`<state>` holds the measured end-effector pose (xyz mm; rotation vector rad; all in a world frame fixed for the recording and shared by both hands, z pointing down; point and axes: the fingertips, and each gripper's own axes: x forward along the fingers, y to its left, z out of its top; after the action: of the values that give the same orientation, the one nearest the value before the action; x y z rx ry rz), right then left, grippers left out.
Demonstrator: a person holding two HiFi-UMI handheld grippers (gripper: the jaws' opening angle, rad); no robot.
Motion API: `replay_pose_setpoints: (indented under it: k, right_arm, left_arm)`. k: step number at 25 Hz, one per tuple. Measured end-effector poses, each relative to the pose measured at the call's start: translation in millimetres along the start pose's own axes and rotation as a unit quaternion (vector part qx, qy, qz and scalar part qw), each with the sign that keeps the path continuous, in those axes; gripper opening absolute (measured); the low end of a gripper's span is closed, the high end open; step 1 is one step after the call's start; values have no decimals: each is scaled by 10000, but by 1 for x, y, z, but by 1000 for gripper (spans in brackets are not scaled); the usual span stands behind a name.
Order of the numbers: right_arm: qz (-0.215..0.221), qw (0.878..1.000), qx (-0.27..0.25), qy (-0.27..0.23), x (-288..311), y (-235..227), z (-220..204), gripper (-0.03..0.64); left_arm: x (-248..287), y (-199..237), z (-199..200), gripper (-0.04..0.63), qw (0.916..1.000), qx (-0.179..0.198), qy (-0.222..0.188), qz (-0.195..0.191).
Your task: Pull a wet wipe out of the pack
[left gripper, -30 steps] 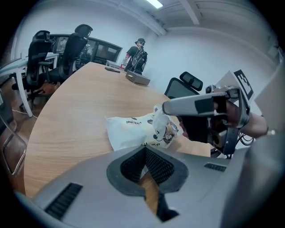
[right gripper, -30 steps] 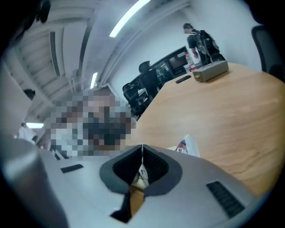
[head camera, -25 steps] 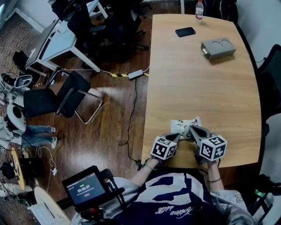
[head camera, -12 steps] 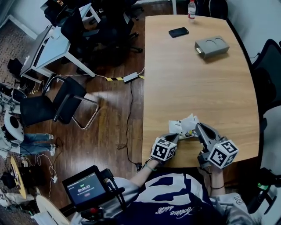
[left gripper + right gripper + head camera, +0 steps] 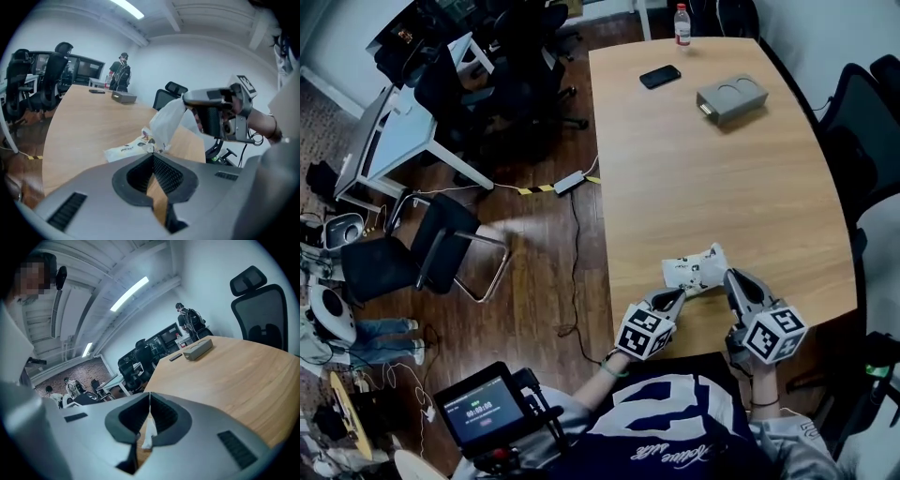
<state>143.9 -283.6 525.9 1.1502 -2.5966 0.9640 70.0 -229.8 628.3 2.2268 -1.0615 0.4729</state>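
Holding the wet wipe (image 5: 148,434) is your right gripper (image 5: 149,404): its jaws are pressed together on a thin white sliver of the sheet, which hangs between them. Your left gripper (image 5: 151,154) has its jaws drawn together too, with the tips meeting on the near edge of the pack (image 5: 126,149), which looks pinched there and pinned to the table (image 5: 722,178).

The relation that matters is the line of the sheet. Seen from the left gripper, the wet wipe (image 5: 169,121) rises from the top of the pack, just ahead of the left tips, up and to the right into the right gripper (image 5: 187,99). That is its long axis. From the right gripper (image 5: 733,277), the pack (image 5: 686,274) lies just ahead and to the left. The left gripper (image 5: 675,296) is the nearer of the two to it.

The sheet's lower end appears to meet the pack's opening, so I judge it not yet free. Your pull should run up along that line, away from the pack.

The pack is a soft, crumpled white film pouch with small dark prints, lying flat. The wipe is thin, limp, slightly translucent cloth, gathered narrow at the pack and flaring wider towards your right jaws. The table is smooth wood-grain, so the pack would probably slide if your left grip eases.
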Motion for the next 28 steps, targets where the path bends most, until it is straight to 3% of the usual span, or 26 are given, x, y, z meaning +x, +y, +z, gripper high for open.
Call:
replay_pose_setpoints:
  k: [6,14,21,28]
  right_arm:
    - [-364,9990,52,-239,-10,17,-13,5]
    - [-967,9937,140,-551,-33,57,-45,5]
    - [-1394,9873,266,-714,-64,87,-87,5]
    - [-1519,9847,142,-845,-93,99,-96,5]
  left_arm:
    - [-40,-6,38,3,9972,-111,-691,-281]
    - [-99,-6,42,3,9889,-503,-1164,-770]
    - [-121,-25,27,3,9828,-554,-1170,-1320]
    - [-131,-59,10,3,9822,-379,-1082,-1488]
